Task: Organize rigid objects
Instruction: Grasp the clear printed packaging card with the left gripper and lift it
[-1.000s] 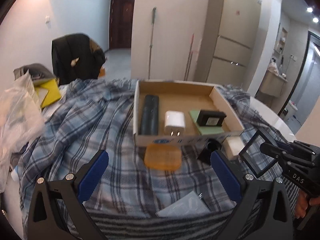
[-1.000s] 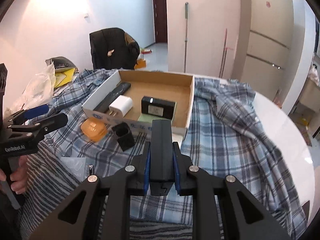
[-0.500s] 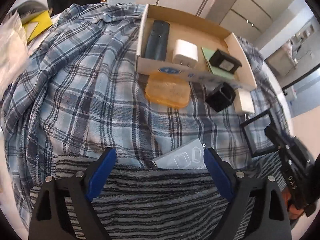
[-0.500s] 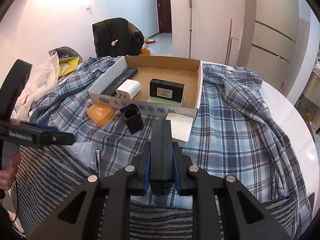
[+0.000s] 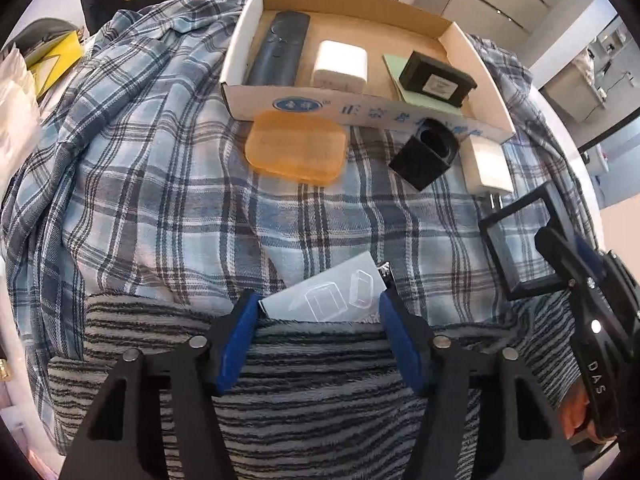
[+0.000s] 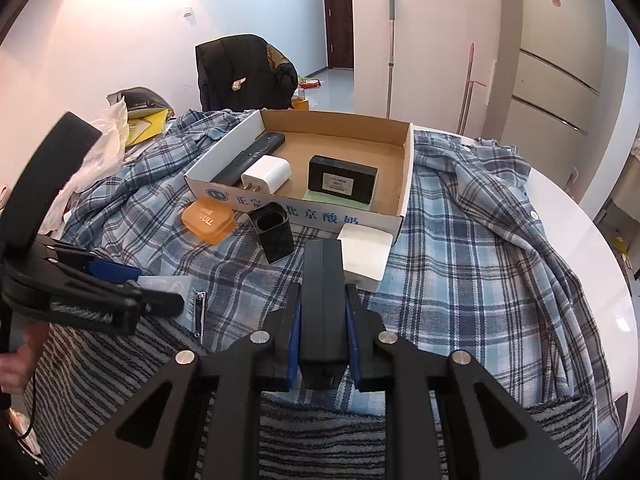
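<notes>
Clear plastic, thin and glossy, forms the small packet (image 5: pixel 324 300) that is bracketed by the parted jaws of the left gripper (image 5: pixel 318 312); the packet lies flat at the seam where the plaid cloth (image 5: pixel 160 200) meets the striped cloth (image 5: pixel 320 400), with a nail clipper (image 5: pixel 387 274) just beside it. The packet is judged light, stiff and slippery, so a hold across its two long edges is advised, since the flat faces offer no purchase from above. The right gripper (image 6: pixel 322 320) is closed on a flat black frame (image 5: pixel 520 240), which is held by one edge and judged rigid and light, though its pane may be fragile. The cardboard box (image 5: pixel 248 20) stands further back and already holds a dark remote (image 5: pixel 278 50), a white charger (image 5: pixel 340 64) and a black battery block (image 5: pixel 436 78) on a green card. Outside the box, against its near wall, are seen an orange case (image 5: pixel 296 148), a black cup-shaped holder (image 5: pixel 424 154) and a second white charger (image 5: pixel 486 164)
</notes>
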`<action>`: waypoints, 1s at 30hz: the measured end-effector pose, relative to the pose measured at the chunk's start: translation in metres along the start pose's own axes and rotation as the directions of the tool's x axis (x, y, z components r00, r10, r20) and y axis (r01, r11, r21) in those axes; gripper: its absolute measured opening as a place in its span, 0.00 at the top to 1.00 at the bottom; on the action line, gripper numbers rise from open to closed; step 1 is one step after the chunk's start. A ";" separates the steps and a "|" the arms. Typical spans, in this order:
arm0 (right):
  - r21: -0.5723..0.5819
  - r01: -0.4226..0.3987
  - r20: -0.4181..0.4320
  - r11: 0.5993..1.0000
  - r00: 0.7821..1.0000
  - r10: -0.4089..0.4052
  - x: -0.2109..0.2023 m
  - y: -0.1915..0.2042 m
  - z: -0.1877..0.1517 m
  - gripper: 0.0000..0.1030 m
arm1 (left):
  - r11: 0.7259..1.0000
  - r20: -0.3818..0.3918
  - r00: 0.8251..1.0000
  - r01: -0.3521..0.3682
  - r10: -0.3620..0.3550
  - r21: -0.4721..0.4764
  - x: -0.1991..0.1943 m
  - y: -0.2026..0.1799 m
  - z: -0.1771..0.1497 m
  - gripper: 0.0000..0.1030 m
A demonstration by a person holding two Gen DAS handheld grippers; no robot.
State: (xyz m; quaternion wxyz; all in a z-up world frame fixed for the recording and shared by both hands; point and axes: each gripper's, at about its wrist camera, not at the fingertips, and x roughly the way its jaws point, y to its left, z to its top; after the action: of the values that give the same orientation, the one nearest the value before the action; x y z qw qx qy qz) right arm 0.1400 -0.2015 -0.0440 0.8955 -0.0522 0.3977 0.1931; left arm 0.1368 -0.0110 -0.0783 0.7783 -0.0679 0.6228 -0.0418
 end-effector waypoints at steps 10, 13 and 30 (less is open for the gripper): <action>-0.012 -0.006 -0.014 1.000 1.000 0.006 0.003 0.003 -0.002 0.82 | 0.987 -0.010 1.000 -0.015 0.017 0.157 -0.016 0.001 -0.006 0.59; -0.007 -0.012 -0.016 1.000 1.000 0.012 0.003 0.002 -0.002 0.82 | 0.981 -0.031 0.999 -0.012 0.019 0.191 -0.015 0.000 -0.012 0.56; 0.009 -0.019 -0.026 1.000 0.999 0.019 0.006 0.000 -0.002 0.82 | 0.871 -0.008 0.984 -0.152 0.176 0.467 0.011 -0.047 -0.007 0.40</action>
State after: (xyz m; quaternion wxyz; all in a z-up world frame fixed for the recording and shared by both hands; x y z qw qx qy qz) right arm 0.1424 -0.2006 -0.0500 0.8885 -0.0469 0.4108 0.1992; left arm 0.1336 -0.0594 -0.0831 0.7569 0.1743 0.6173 -0.1252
